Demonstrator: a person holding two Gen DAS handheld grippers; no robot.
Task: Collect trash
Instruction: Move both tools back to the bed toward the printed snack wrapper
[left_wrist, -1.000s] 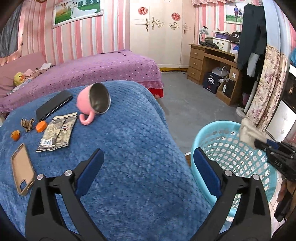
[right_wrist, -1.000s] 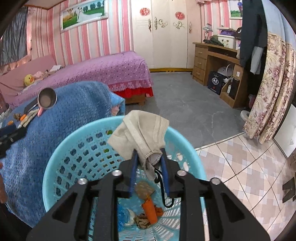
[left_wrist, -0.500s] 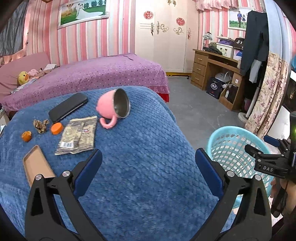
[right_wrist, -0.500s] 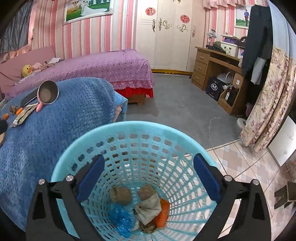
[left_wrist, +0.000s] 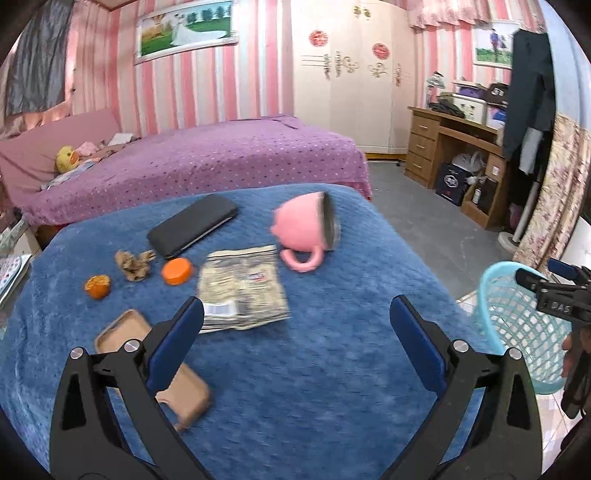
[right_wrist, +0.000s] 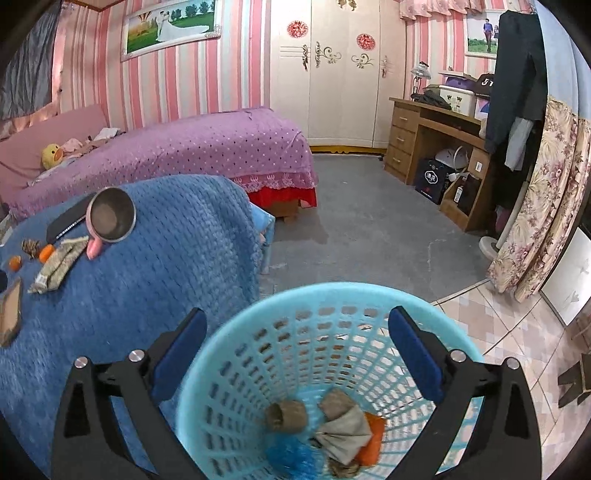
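Observation:
A light blue basket (right_wrist: 332, 306) stands on the floor beside a table under a blue blanket (left_wrist: 332, 387). Inside lie a beige cloth (right_wrist: 345, 432), a brown roll, blue and orange scraps. My right gripper (right_wrist: 297, 332) hangs open over the basket, nothing between its fingers; it also shows in the left wrist view as the right gripper (left_wrist: 554, 291). My left gripper (left_wrist: 295, 321) is open above the blanket. Just ahead of it lies a crumpled wrapper (left_wrist: 242, 291), with an orange cap (left_wrist: 177, 271), a brown scrap (left_wrist: 133, 264) and an orange peel (left_wrist: 98, 286) to its left.
A pink cup (left_wrist: 306, 230) lies on its side, next to a black phone (left_wrist: 192, 230). A tan phone case (left_wrist: 125, 332) lies under the left finger. Beyond are a purple bed (left_wrist: 207, 166), a wooden desk (right_wrist: 436, 140) and grey floor (right_wrist: 369, 229).
The right gripper opened and the beige cloth dropped into the basket. The left gripper swung left over the blanket, bringing the wrapper and scraps closer ahead.

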